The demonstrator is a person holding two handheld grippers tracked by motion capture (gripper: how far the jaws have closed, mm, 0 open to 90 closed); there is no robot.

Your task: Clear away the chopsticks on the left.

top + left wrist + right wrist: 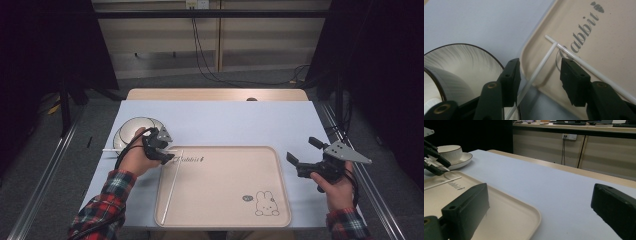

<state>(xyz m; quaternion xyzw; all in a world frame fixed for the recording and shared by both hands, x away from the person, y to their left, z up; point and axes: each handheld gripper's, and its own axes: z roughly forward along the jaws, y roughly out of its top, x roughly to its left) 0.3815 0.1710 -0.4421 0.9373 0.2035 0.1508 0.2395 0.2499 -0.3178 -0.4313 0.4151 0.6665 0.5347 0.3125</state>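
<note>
At left of centre in the high view, the left gripper [167, 156] straddles a white chopstick [537, 70], jaws apart, seemingly not pinching. Closing off-centre could roll the stick off the tray [225, 220] rim.

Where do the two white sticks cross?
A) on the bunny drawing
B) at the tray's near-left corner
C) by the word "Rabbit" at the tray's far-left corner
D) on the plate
C: in the left gripper view the sticks cross on the tray beside the printed word, just ahead of the left gripper, whose jaws straddle one stick.
</note>
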